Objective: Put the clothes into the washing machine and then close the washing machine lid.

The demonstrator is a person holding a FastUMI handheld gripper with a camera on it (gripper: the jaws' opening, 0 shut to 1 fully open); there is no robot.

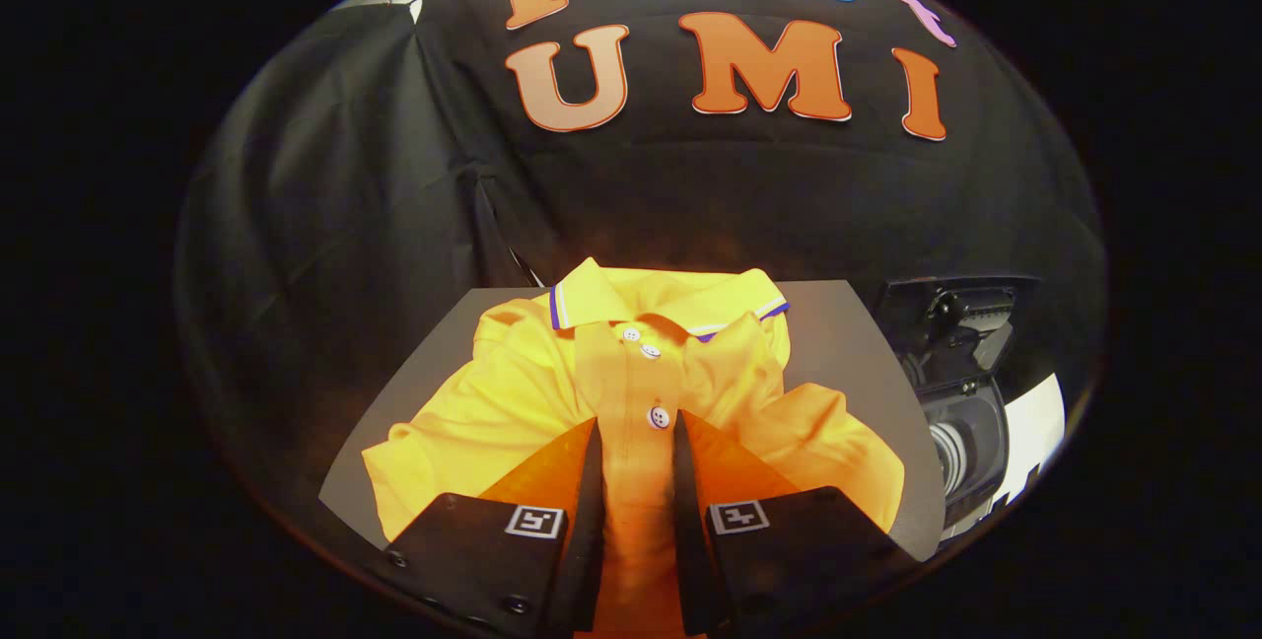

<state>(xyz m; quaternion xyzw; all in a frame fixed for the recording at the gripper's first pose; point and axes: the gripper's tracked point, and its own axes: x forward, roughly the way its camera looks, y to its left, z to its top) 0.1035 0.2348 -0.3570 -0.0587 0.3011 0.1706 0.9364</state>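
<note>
Lying crumpled mid-table, yellow polo shirt has its button placket betw the gripper fingers, w/ collar just beyond the tips. Fingers narrowly apart, fabric bunched betw them; can't tell if clamped. Washing machine stands off table's right edge, lid open.

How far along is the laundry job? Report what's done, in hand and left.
Done: washing machine lid already stands open. In hand: gripper fingers pinch the yellow polo shirt at its button placket, still on the grey board. Left: carry shirt into the machine, close lid.
</note>
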